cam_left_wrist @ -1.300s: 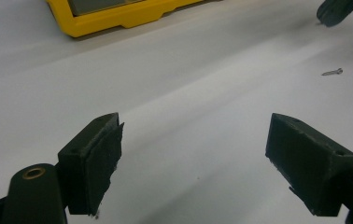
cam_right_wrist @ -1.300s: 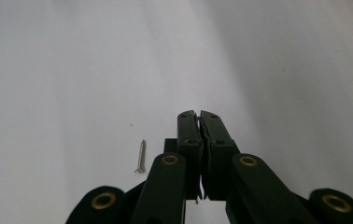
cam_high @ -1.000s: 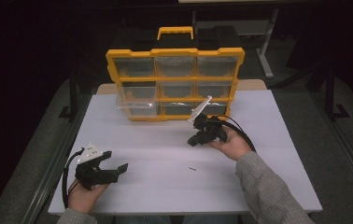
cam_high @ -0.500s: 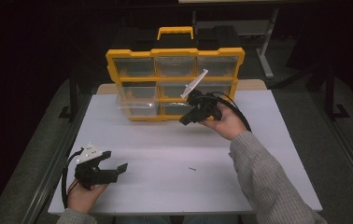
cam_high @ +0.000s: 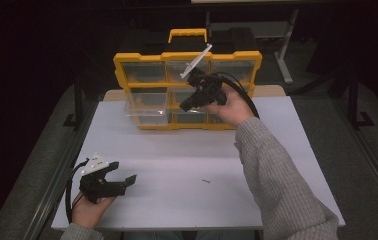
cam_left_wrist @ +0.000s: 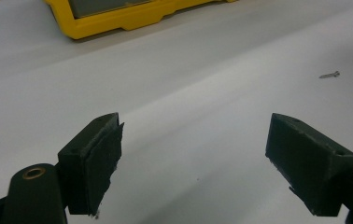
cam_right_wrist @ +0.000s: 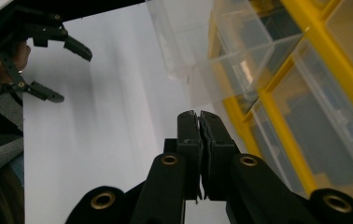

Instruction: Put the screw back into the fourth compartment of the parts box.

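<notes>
A yellow organiser (cam_high: 187,55) with clear drawers stands upright at the back of the white table (cam_high: 277,150). One clear drawer (cam_high: 147,112) sticks out of its lower left side. My right gripper (cam_high: 184,106) is held up in front of the organiser's middle, jaws shut with nothing seen between them. In the right gripper view its tips (cam_right_wrist: 199,114) point past the pulled-out drawer (cam_right_wrist: 184,42). My left gripper (cam_high: 123,172) rests at the table's front left, open and empty (cam_left_wrist: 193,135). A small screw (cam_high: 206,181) lies loose on the table.
The screw (cam_left_wrist: 329,74) lies to the right of the left gripper's jaws. The organiser's yellow base (cam_left_wrist: 118,21) is far ahead of them. Dark floor and table legs surround the table.
The right hand has lifted its gripper from the table level up in front of the organiser's upper rows. The left gripper has stayed put.
</notes>
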`<state>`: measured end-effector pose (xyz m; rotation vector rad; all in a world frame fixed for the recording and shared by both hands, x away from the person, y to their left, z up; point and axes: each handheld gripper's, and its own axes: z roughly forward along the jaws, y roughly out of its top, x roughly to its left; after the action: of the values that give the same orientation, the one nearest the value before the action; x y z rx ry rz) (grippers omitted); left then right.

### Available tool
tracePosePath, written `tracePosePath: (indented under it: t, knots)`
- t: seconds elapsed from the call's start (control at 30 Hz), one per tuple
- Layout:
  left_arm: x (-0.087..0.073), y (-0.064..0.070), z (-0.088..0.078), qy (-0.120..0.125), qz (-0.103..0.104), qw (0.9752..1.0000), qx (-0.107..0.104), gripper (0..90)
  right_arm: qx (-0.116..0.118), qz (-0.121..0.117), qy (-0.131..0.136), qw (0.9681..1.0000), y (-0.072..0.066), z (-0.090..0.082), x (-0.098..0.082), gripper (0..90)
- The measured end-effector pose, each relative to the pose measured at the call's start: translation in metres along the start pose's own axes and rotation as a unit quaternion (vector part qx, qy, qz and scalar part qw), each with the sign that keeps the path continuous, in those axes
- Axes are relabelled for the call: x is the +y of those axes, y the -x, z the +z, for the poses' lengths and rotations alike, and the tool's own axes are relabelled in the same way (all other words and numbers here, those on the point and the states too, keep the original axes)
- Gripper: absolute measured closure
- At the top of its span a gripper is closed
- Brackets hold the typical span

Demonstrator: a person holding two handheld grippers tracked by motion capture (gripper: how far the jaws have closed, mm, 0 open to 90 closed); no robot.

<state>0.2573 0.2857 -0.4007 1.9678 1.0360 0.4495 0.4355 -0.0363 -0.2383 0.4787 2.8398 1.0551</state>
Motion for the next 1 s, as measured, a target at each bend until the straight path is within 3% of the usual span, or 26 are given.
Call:
tracePosePath:
  t: [0.17, 0.2, 0.33, 0.5, 0.63, 0.73, 0.77, 0.83, 1.0]
  knots:
    - [0.0, 0.002, 0.001, 0.01, -0.013, 0.9999, -0.002, 17.9, -0.007, -0.006, -0.008, 0.9999, 0.003, 0.001, 0.018, 86.1]
    - [0.0, 0.0, 0.0, -0.002, -0.001, 1.0, -0.001, 17.9, -0.009, -0.007, -0.009, 0.9999, 0.002, 0.0, 0.022, 86.1]
    - [0.0, -0.002, -0.001, -0.005, 0.005, 1.0, 0.0, 17.9, -0.011, -0.008, -0.011, 0.9998, 0.0, 0.003, 0.041, 86.1]
    - [0.0, -0.002, -0.001, -0.005, -0.001, 1.0, -0.001, 17.9, -0.012, -0.021, -0.013, 0.9996, -0.003, 0.01, 0.061, 86.1]
    - [0.0, -0.002, -0.001, -0.005, 0.002, 1.0, -0.001, 17.9, -0.008, -0.018, -0.015, 0.9997, -0.006, 0.022, 0.074, 86.1]
    - [0.0, -0.001, -0.001, -0.002, -0.001, 1.0, -0.002, 17.9, -0.006, -0.015, -0.017, 0.9997, -0.008, 0.031, 0.079, 86.1]
    - [0.0, 0.0, 0.0, 0.007, -0.011, 0.9999, -0.004, 17.9, -0.004, -0.013, -0.018, 0.9997, -0.008, 0.036, 0.081, 86.0]
    - [0.0, -0.001, -0.001, 0.0, 0.0, 1.0, -0.003, 17.9, -0.005, -0.013, -0.02, 0.9997, -0.008, 0.042, 0.083, 86.1]
    - [0.0, -0.001, 0.0, 0.001, -0.005, 1.0, -0.004, 17.9, -0.003, -0.007, -0.029, 0.9995, -0.007, 0.059, 0.084, 86.1]
